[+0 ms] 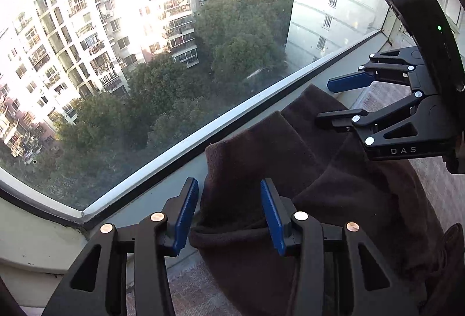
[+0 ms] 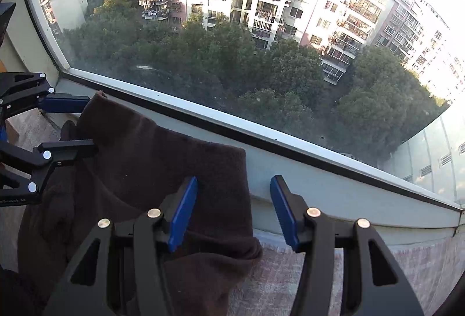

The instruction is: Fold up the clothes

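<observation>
Two things fill most of my view: a wide window (image 1: 145,69) looking down on pale apartment blocks and dark treetops, and below it the grey sill (image 2: 334,188) and a mottled pinkish ledge (image 2: 290,281). On that ledge lies the dark brown fleece garment (image 1: 290,159), soft, matte and rumpled, its upper edge leaning against the sill. My left gripper (image 1: 229,214) stands with its ribbed blue pads apart, straddling one folded corner of the fleece; whether the pads touch the cloth I cannot tell. My right gripper (image 2: 234,211) is likewise parted, its left pad (image 2: 183,214) over the fleece's other corner, its right pad over bare ledge.
</observation>
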The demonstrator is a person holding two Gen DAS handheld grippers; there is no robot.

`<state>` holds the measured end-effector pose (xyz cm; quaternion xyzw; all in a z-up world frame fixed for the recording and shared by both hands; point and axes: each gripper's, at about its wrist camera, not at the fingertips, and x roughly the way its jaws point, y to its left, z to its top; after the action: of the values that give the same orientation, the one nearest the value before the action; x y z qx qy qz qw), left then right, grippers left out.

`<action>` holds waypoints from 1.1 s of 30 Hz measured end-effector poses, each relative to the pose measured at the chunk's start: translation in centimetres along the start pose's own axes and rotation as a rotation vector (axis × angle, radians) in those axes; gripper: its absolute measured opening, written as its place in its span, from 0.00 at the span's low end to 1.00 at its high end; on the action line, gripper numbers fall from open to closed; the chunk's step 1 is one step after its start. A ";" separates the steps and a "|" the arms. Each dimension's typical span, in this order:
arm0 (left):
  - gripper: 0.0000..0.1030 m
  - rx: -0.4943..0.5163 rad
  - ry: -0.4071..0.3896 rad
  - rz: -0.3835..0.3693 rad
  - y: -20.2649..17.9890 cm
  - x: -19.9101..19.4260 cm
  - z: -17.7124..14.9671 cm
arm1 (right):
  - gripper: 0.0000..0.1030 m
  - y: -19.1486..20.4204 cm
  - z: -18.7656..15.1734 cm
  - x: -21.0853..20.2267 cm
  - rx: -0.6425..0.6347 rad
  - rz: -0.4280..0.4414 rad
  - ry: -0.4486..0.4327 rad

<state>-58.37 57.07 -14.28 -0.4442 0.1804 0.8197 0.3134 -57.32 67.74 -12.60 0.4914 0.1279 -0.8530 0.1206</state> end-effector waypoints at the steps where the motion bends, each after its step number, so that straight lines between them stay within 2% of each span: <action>1: 0.36 0.009 -0.003 0.001 -0.2 0.0 0.0 | 0.31 0.2 -0.1 -0.2 -0.006 0.009 -0.009; 3: 0.24 0.025 -0.007 -0.004 -0.5 0.1 -0.1 | 0.12 0.5 -0.5 -0.9 -0.016 0.014 -0.022; 4: 0.20 0.029 -0.007 -0.013 -0.8 0.0 -0.1 | 0.08 0.6 -0.7 -1.1 -0.017 0.017 -0.021; 5: 0.17 0.034 -0.006 -0.022 -1.0 0.0 -0.1 | 0.08 0.7 -0.8 -1.2 -0.017 0.031 -0.014; 8: 0.15 0.030 -0.016 -0.057 -1.0 -0.8 -0.4 | 0.07 0.5 -1.5 -2.5 0.000 0.074 -0.021; 9: 0.11 0.024 -0.024 -0.068 -0.9 -1.3 -0.4 | 0.07 0.4 -1.7 -3.1 0.006 0.086 -0.031; 16: 0.11 -0.025 -0.094 -0.149 0.4 -5.8 -0.7 | 0.07 0.1 -3.4 -9.8 0.028 0.157 -0.107; 19: 0.11 0.002 -0.139 -0.169 -0.4 -9.5 -1.5 | 0.07 0.6 -4.9 -14.2 0.001 0.185 -0.146; 20: 0.11 0.014 -0.152 -0.175 -0.9 -10.9 -1.9 | 0.07 -0.2 -4.3 -15.0 -0.009 0.193 -0.159; 25: 0.11 0.028 -0.232 -0.258 -2.5 -18.5 -4.8 | 0.07 -0.4 -4.7 -20.4 -0.015 0.253 -0.207; 29: 0.11 0.085 -0.255 -0.316 -5.8 -22.8 -7.4 | 0.07 1.6 -8.0 -24.3 -0.044 0.258 -0.210; 31: 0.14 0.141 -0.227 -0.270 -6.4 -22.9 -8.1 | 0.07 2.3 -8.5 -24.7 -0.048 0.255 -0.198; 33: 0.15 0.149 -0.186 -0.245 -6.3 -22.2 -7.8 | 0.07 2.8 -8.7 -24.9 -0.045 0.253 -0.188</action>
<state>-40.24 49.40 0.12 -0.3605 0.1552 0.7973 0.4585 -37.23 70.01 4.54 0.4190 0.0721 -0.8701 0.2495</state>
